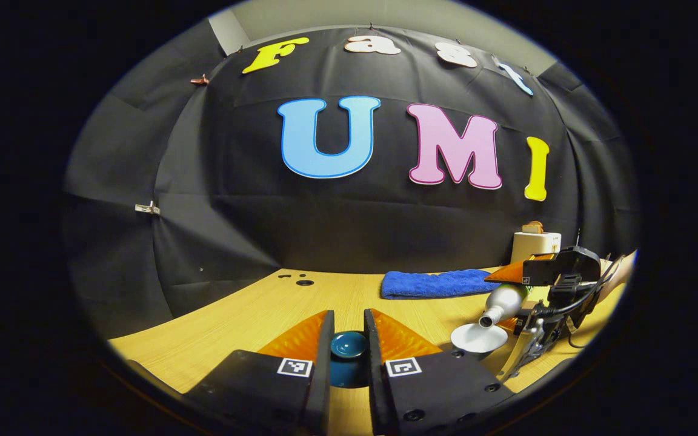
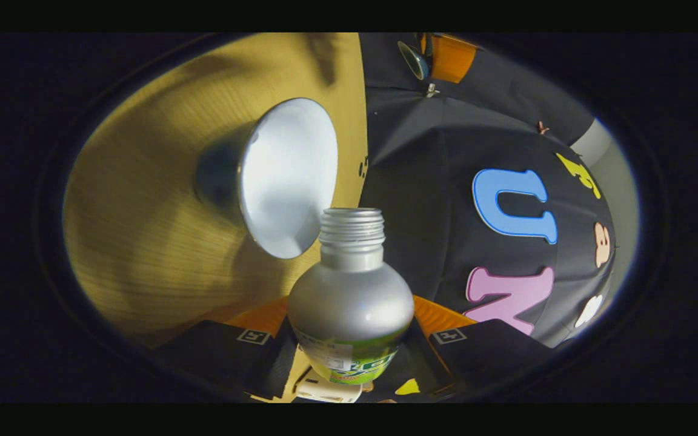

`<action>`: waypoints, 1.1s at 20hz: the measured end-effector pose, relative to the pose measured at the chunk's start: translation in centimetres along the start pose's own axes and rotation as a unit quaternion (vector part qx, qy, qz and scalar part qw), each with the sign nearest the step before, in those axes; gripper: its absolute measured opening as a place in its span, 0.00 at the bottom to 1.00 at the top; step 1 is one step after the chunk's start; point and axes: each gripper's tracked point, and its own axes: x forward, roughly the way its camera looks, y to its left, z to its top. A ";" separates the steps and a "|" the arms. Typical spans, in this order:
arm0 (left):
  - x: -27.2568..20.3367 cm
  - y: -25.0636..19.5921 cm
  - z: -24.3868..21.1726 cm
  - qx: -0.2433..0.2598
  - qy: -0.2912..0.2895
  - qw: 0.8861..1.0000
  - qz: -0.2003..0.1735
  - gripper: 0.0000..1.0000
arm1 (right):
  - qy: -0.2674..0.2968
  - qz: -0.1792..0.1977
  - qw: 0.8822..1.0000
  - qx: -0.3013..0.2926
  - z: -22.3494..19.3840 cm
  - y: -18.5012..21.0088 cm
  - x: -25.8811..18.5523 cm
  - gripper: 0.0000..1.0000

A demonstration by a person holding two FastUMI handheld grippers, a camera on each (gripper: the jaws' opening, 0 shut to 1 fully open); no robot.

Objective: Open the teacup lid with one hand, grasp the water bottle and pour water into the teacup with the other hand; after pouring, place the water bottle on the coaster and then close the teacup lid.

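My left gripper (image 1: 349,320) is shut on the dark teal teacup lid (image 1: 349,346), held by its knob low over the wooden table (image 1: 252,315). The white teacup (image 1: 476,340) stands uncovered to the right. My right gripper (image 2: 352,316) is shut on the silver water bottle (image 2: 352,300), which has a green label and no cap. The bottle (image 1: 503,303) is tipped over, its mouth just above the cup's rim. In the right gripper view the cup's white inside (image 2: 288,175) sits right beyond the threaded bottle neck. I cannot tell whether water is flowing.
A folded blue towel (image 1: 437,283) lies at the back of the table. A white box-shaped appliance (image 1: 535,243) stands behind the right gripper (image 1: 512,300). Small holes (image 1: 304,282) mark the tabletop near the far edge. The left gripper with the lid (image 2: 425,59) shows far off.
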 end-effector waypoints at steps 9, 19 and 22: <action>-0.1 -0.2 0.3 0.005 -0.002 1.000 -0.005 0.30 | -0.009 -0.005 0.999 -0.047 -0.1 -0.5 0.3 0.81; -0.3 -0.2 0.0 0.006 0.003 1.000 -0.008 0.30 | -0.019 -0.020 0.995 -0.095 0.2 -1.9 0.5 0.81; -0.4 0.0 0.3 0.009 0.001 1.000 -0.006 0.30 | -0.021 -0.023 0.994 -0.106 0.1 -2.2 0.6 0.81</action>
